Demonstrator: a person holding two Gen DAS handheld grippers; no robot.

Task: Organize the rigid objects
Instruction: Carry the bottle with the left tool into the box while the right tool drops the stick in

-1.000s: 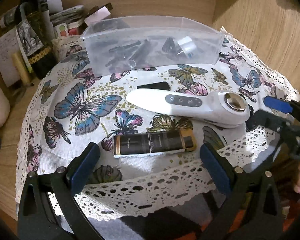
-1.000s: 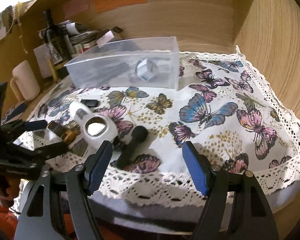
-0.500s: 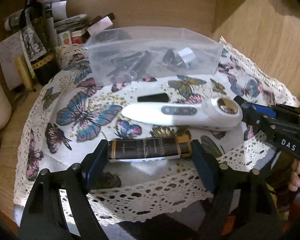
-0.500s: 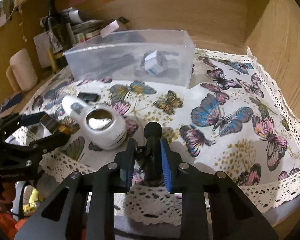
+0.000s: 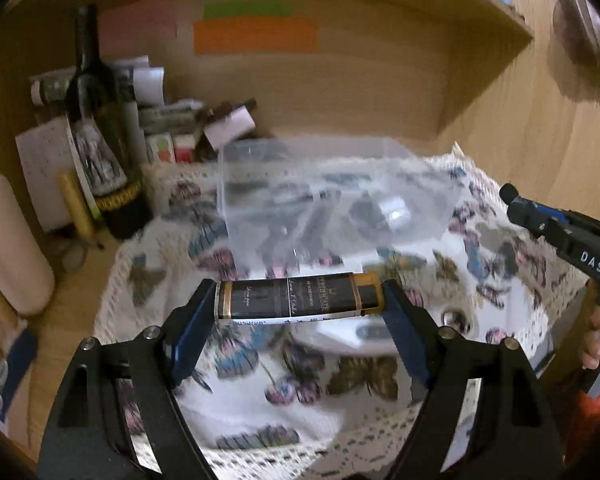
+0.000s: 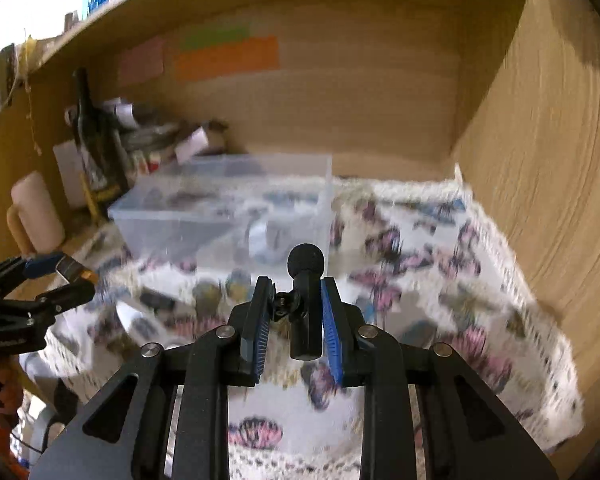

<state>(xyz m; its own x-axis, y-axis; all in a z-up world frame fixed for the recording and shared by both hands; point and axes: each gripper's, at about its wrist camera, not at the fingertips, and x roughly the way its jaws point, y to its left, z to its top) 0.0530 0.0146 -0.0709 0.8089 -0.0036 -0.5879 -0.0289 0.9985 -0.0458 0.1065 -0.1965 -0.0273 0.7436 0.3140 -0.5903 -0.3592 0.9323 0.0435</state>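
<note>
At the far left of the left wrist view a dark wine bottle [image 5: 100,136] stands upright beside a pale mug [image 5: 10,248], both off the butterfly cloth [image 5: 308,412] and no part of the sorting as far as one can judge. In the lower centre the left gripper [image 5: 299,305] is clamped on the black-and-gold tube [image 5: 296,298], which lies crosswise between the blue pads, one pad on each end cap, lifted clear of the cloth. The tube looks light and stiff, with a glossy printed skin that is probably slippery; an end-to-end grip gives little contact area, so it could pivot or slide out if swung fast. Behind it, mid-frame, sits the clear plastic bin [image 5: 332,200], already holding several dark items, blurred. Below the tube a white handheld device [image 5: 352,340] lies on the cloth, mostly hidden.

In the right wrist view the bin [image 6: 228,208] fills the centre left. In the lower centre the right gripper [image 6: 293,314] is closed on the small black microphone [image 6: 306,300], its foam ball pointing up and away. It seems light and rigid along the body, while the foam head is soft; the pads hold the stem, the sounder place, with a small clip caught between the left pad and the stem.
</note>
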